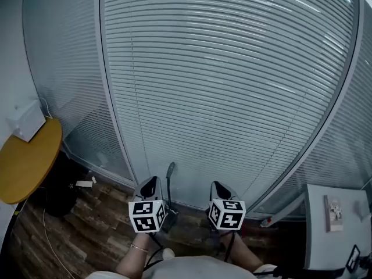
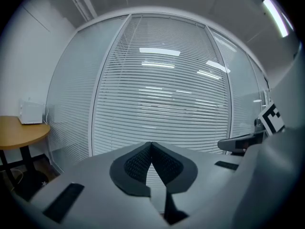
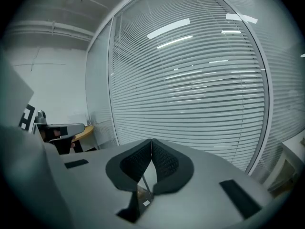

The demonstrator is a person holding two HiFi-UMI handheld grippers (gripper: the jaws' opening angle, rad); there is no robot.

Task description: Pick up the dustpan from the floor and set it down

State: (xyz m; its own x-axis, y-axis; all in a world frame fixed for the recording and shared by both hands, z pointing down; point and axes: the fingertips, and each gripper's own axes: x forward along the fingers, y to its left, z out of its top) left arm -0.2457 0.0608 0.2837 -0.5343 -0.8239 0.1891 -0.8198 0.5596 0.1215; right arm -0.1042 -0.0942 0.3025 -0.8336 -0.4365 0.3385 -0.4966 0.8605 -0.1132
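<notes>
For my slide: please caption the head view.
Left gripper and right gripper, fingers shut, face a glass wall with blinds.

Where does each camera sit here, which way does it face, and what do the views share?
Head view: on the person's head, looking steeply down at blinds and wood floor; both forearms, left gripper and right gripper show.
Left gripper view: on that gripper, along its shut jaws toward the blinds; right gripper at right edge.
Right gripper view: likewise, shut jaws toward the blinds; left gripper at left edge.
Shared: all three see the blinds and the round table.
</notes>
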